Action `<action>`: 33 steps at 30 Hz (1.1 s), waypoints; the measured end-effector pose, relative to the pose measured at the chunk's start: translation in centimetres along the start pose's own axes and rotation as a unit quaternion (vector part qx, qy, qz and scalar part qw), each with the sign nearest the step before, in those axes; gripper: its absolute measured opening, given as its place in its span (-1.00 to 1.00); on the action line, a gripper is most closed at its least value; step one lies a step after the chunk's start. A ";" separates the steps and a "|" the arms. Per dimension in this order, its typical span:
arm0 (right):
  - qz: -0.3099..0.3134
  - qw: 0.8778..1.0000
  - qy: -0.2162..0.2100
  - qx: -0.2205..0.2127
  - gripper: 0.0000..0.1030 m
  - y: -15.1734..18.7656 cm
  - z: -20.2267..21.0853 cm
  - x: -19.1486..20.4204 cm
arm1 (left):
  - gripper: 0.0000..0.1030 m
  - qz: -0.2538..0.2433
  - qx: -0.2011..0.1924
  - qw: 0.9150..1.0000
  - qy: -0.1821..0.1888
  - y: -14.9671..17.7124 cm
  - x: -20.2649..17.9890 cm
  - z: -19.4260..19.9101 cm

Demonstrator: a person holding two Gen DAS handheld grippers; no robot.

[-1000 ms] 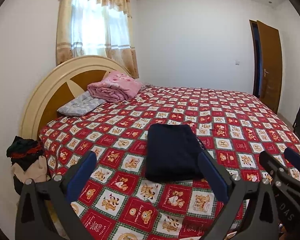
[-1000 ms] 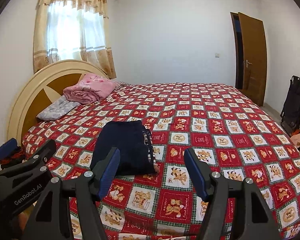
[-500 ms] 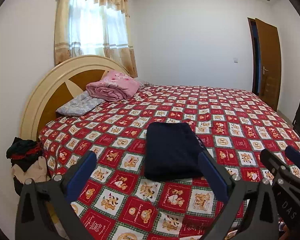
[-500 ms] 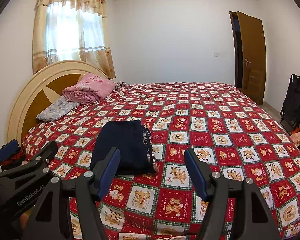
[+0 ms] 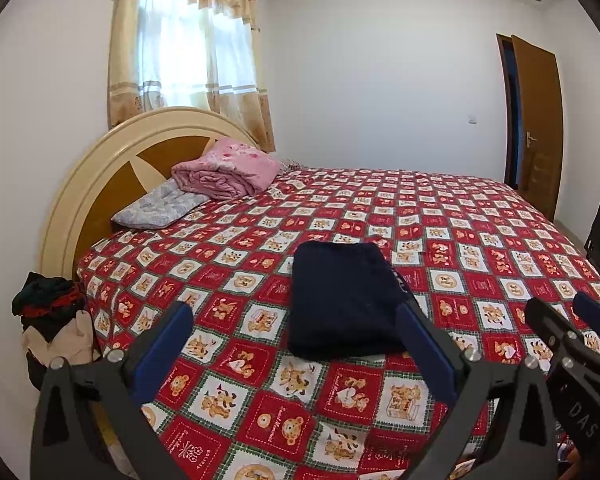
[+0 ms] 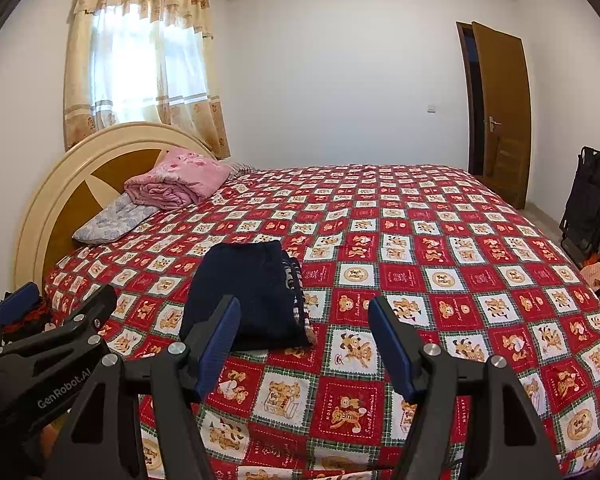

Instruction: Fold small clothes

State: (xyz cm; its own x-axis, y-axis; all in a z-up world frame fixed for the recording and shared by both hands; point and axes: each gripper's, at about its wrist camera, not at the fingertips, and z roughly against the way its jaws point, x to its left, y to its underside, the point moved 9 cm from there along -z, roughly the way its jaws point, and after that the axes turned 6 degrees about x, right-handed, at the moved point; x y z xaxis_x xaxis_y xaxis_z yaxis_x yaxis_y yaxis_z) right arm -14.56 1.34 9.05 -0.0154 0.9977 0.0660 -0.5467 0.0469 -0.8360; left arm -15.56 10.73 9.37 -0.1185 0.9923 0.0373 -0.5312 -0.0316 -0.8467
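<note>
Bedspread (image 5: 440,240): red, teddy-bear checks
Headboard (image 5: 112,168): cream, rounded
Blanket (image 5: 228,170): pink, folded
Pillow (image 5: 156,208): grey
Door (image 6: 500,112): brown, ajar

Red, white and green checked bedspread (image 5: 480,240) printed with brown teddy bears in its squares, under a plain dark navy folded garment (image 5: 342,300) edged on its right with a white-lettered band. Far left: cream headboard (image 5: 100,168) with brown wedge panels, pink floral folded quilt (image 5: 228,168), grey-lilac patterned pillow (image 5: 156,208), beige curtain (image 5: 188,52) with a bear-print border, white walls. Brown door (image 5: 538,120) at the far right, black-and-red heap over tan cloth (image 5: 52,320) at the near left, black grippers with blue pads (image 5: 164,348).
</note>
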 end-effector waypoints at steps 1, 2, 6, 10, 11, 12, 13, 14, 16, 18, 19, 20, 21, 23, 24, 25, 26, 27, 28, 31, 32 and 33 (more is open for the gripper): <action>0.000 1.000 0.000 -0.001 0.32 0.0 0.1 0.0 | 1.00 0.000 0.000 1.000 -0.001 0.0 0.0 0.0; -0.001 1.000 0.000 -0.001 0.32 0.0 0.1 0.0 | 1.00 0.000 -0.001 1.000 -0.001 0.0 0.0 0.0; -0.002 1.000 0.001 -0.003 0.32 0.0 0.2 0.0 | 1.00 0.001 -0.002 1.000 0.002 -0.1 -0.1 0.0; -0.003 1.000 0.002 -0.004 0.32 0.0 0.2 0.0 | 1.00 0.001 -0.002 1.000 0.002 -0.2 -0.1 0.0; -0.004 1.000 0.002 -0.004 0.32 0.0 0.3 0.0 | 1.00 0.000 -0.002 1.000 0.002 -0.2 -0.2 0.0; -0.004 1.000 0.002 -0.004 0.32 0.0 0.3 0.0 | 1.00 -0.001 -0.002 1.000 0.004 -0.2 -0.3 -0.1; -0.003 1.000 0.002 -0.004 0.32 0.0 0.3 0.0 | 1.00 0.000 -0.001 1.000 0.005 -0.2 -0.3 0.0; -0.003 1.000 0.002 -0.004 0.32 0.0 0.3 0.0 | 1.00 0.000 0.001 1.000 0.009 -0.1 -0.4 -0.1; -0.003 1.000 0.002 -0.004 0.32 0.0 0.4 0.1 | 1.00 0.001 0.003 1.000 0.017 -0.1 -0.5 -0.1; -0.003 1.000 0.003 -0.004 0.32 0.0 0.5 0.1 | 1.00 0.002 0.004 1.000 0.016 -0.1 -0.5 -0.3; -0.003 1.000 0.002 -0.004 0.32 0.0 0.4 0.2 | 1.00 0.001 0.004 1.000 0.015 0.0 -0.5 -0.3; -0.004 1.000 0.002 -0.004 0.32 0.0 0.5 0.1 | 1.00 0.000 0.004 1.000 0.012 0.0 -0.5 -0.3; -0.004 1.000 0.002 -0.004 0.32 0.0 0.4 0.1 | 1.00 -0.001 0.004 1.000 0.009 0.0 -0.5 -0.3; -0.003 1.000 0.003 -0.003 0.32 0.0 0.4 0.1 | 1.00 -0.004 0.004 1.000 0.004 0.0 -0.5 -0.4; -0.003 1.000 0.002 -0.003 0.32 0.1 0.4 0.1 | 1.00 -0.004 0.004 1.000 0.004 0.0 -0.5 -0.4; -0.003 1.000 0.002 -0.003 0.32 0.1 0.4 0.1 | 1.00 -0.004 0.004 1.000 0.006 0.0 -0.5 -0.4; -0.003 1.000 0.003 -0.003 0.32 0.1 0.4 0.1 | 1.00 -0.003 0.004 1.000 0.010 0.0 -0.5 -0.4; -0.003 1.000 0.003 -0.003 0.32 0.1 0.4 0.1 | 1.00 -0.001 0.005 1.000 0.012 0.0 -0.5 -0.4; -0.003 1.000 0.003 -0.003 0.32 0.1 0.4 0.1 | 1.00 0.000 0.006 1.000 0.018 0.0 -0.5 -0.4; -0.003 1.000 0.004 -0.003 0.32 0.1 0.4 0.1 | 1.00 0.005 0.009 0.999 0.037 0.0 -0.6 -0.5; -0.003 1.000 0.004 -0.002 0.32 0.2 0.4 0.1 | 1.00 0.007 0.009 0.999 0.045 0.1 -0.7 -0.6; -0.004 1.000 0.004 -0.001 0.32 0.2 0.4 0.1 | 1.00 0.008 0.009 0.999 0.053 0.0 -0.8 -0.6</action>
State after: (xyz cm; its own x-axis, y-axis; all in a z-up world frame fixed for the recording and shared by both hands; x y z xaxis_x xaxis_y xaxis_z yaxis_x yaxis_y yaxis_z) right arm -14.98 1.47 9.07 -0.0037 0.9977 0.0681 -0.5443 0.0552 -0.8371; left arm -15.00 10.02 8.98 -0.0377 0.9987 -0.0339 -0.5453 -0.0490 -0.8368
